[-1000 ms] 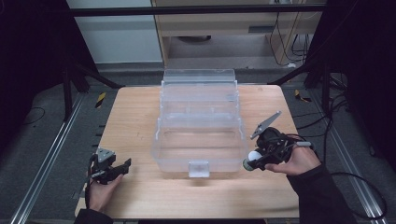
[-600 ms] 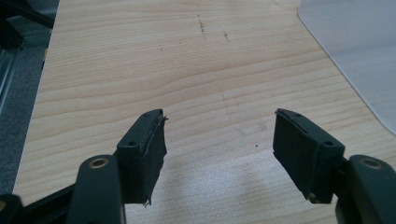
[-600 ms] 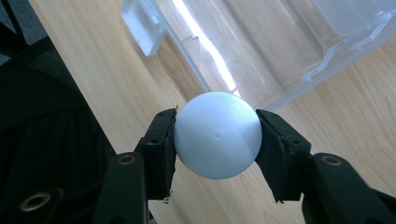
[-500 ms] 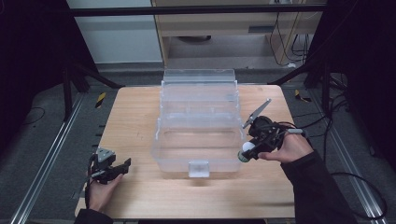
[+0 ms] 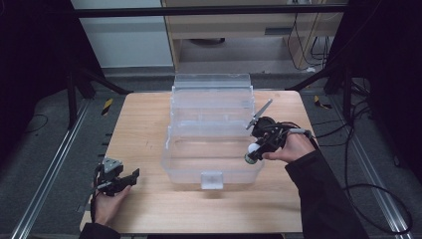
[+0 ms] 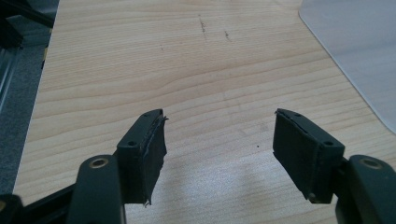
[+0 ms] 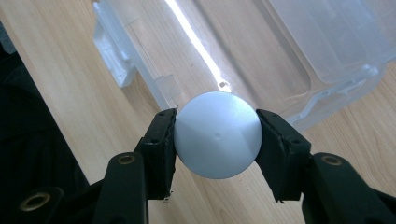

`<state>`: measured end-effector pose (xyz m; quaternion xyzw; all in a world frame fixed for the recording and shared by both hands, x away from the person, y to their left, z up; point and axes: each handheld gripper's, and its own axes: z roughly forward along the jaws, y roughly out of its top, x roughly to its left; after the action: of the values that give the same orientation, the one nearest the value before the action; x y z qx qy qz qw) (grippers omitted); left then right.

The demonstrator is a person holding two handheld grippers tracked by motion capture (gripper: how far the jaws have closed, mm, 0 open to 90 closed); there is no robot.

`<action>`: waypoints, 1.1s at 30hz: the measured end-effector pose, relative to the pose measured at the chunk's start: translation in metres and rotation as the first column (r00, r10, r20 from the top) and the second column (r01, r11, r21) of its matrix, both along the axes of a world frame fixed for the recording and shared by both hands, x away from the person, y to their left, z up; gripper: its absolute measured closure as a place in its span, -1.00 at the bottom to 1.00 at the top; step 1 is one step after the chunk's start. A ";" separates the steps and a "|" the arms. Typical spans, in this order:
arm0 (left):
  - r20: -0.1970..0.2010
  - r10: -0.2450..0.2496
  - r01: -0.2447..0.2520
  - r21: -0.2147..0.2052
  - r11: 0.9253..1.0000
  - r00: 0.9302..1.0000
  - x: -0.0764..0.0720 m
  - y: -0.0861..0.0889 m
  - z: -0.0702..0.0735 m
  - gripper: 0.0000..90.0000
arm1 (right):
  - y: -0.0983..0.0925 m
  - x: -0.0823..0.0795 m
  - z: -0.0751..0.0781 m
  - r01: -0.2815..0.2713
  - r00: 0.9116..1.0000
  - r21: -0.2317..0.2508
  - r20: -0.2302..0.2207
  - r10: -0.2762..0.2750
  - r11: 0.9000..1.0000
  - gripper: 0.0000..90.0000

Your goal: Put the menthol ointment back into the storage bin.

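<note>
The right tongs (image 7: 215,135) grasp a white ball (image 7: 217,134) across its widest part, one black pad pressed on each side. In the high view the ball (image 5: 253,149) hangs at the right-hand edge of a clear plastic tiered organiser box (image 5: 211,130) that stands open on the wooden counter (image 5: 139,129), just over the rim of its lowest front tray.

The chief risk, as I judge it, is the grip itself. A smooth sphere held between two flat pads has only two small contact patches, so a slight tilt or a knock against the box wall could squeeze it out sideways. If it escapes outside the rim, it will likely roll across the bare counter and off an edge. A release from too high may also let it bounce out of the shallow tray. The transparent walls are hard to judge for depth, so clipping the rim with a pad is plausible.

The right hand (image 5: 293,147) comes in from the right, forearm angled across the counter's corner, with the tongs pointing down and leftwards toward the tray. The left tongs (image 6: 219,140) are released, their pads standing well apart over bare wood with nothing between them. The left hand (image 5: 107,204) rests low at the near left corner of the counter, well apart from the box.
</note>
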<state>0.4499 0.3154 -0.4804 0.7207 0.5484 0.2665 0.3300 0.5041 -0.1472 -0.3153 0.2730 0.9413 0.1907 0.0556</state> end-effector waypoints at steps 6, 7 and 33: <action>0.002 0.001 -0.001 -0.001 1.000 1.000 0.000 0.000 0.000 -0.24 | 0.004 0.007 -0.010 -0.005 1.000 -0.012 -0.009 0.005 1.000 0.12; 0.002 0.001 -0.001 -0.001 1.000 1.000 0.000 0.000 0.000 -0.24 | 0.004 0.009 -0.013 -0.006 1.000 -0.012 -0.006 0.006 1.000 0.12; 0.004 0.001 -0.001 0.000 1.000 1.000 0.000 0.000 0.001 -0.24 | 0.005 0.027 -0.065 -0.037 0.998 -0.101 -0.044 0.033 0.994 0.12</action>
<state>0.4499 0.3155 -0.4798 0.7199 0.5479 0.2682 0.3310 0.5312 -0.1418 -0.3806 0.2573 0.9554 0.1376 0.0462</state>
